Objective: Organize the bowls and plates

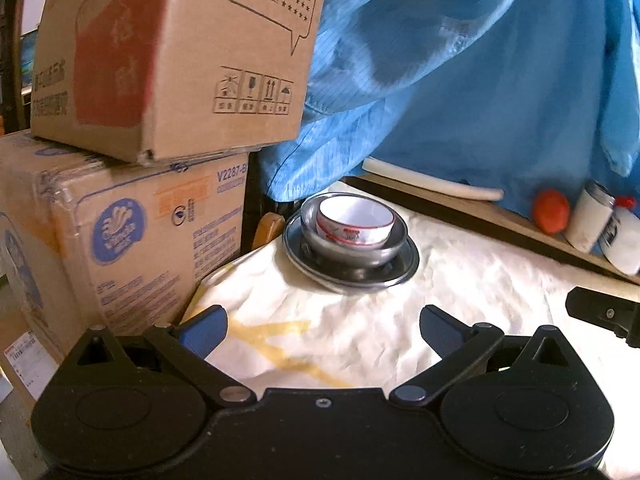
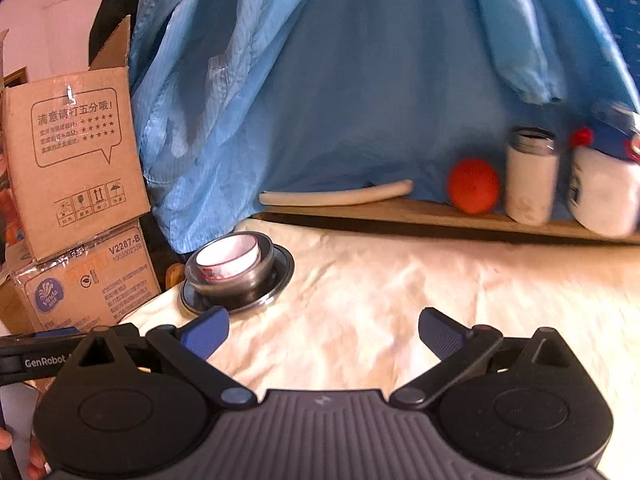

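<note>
A white bowl with red markings [image 1: 354, 222] [image 2: 228, 258] sits nested in a steel bowl [image 1: 352, 250] [image 2: 236, 280], which stands on a steel plate [image 1: 404, 270] [image 2: 282, 268]. The stack rests on the cream cloth near the table's far left corner. My left gripper [image 1: 322, 332] is open and empty, a short way in front of the stack. My right gripper [image 2: 324, 334] is also open and empty, and the stack lies ahead of its left finger [image 2: 206, 334]. Part of the right gripper [image 1: 604, 314] shows at the right edge of the left wrist view.
Two stacked cardboard boxes [image 1: 160, 80] [image 2: 76, 168] stand left of the table. Blue garments [image 1: 460, 60] [image 2: 340, 80] hang behind it. On a wooden ledge at the back lie a white tube [image 2: 336, 196], an orange ball [image 2: 472, 186], a white flask [image 2: 530, 176] and a white bottle [image 2: 604, 188].
</note>
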`<action>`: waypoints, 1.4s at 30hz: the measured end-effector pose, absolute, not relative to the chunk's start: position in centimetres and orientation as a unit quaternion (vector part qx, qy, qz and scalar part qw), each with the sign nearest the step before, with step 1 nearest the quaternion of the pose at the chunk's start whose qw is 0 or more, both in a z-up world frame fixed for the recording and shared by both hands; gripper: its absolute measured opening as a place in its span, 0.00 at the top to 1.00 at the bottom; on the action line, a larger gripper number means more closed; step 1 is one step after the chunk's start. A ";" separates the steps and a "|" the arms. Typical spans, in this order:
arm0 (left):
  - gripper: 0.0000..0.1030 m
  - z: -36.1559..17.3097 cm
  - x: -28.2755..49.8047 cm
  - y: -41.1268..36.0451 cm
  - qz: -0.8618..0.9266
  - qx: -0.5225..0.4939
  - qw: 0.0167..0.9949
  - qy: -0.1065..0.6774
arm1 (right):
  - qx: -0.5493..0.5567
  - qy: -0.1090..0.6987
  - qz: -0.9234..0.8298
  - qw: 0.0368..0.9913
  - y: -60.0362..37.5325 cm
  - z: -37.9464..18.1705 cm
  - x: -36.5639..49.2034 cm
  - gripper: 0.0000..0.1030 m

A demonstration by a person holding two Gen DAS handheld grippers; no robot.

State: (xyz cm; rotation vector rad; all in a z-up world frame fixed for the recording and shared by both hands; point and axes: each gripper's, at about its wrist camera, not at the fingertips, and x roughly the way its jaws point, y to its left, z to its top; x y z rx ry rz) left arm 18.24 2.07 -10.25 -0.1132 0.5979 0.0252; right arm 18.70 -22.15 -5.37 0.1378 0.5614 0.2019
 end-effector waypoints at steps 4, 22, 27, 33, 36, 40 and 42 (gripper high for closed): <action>0.01 -10.1 17.1 2.9 0.000 -0.052 0.954 0.295 | 0.070 0.276 0.084 0.955 -21.4 -5.5 16.3 0.00; 0.01 -10.0 14.0 5.3 -0.031 -0.038 0.956 0.288 | 0.088 0.280 0.051 0.955 -20.4 -5.9 11.1 0.00; 0.01 -10.1 13.8 5.4 -0.036 -0.035 0.957 0.286 | 0.087 0.277 0.046 0.956 -20.2 -6.1 10.5 0.00; 0.01 -10.3 13.5 5.3 -0.043 -0.029 0.955 0.291 | 0.096 0.283 0.032 0.954 -20.5 -6.6 9.8 0.00; 0.01 -10.5 13.4 5.2 -0.047 -0.027 0.954 0.295 | 0.098 0.287 0.029 0.952 -20.6 -6.8 9.4 0.00; 0.01 -10.6 13.3 5.2 -0.049 -0.026 0.953 0.296 | 0.099 0.294 0.027 0.950 -20.8 -7.1 9.3 0.00; 0.01 -10.6 13.3 5.2 -0.049 -0.026 0.953 0.297 | 0.100 0.297 0.025 0.949 -20.9 -7.3 9.3 0.00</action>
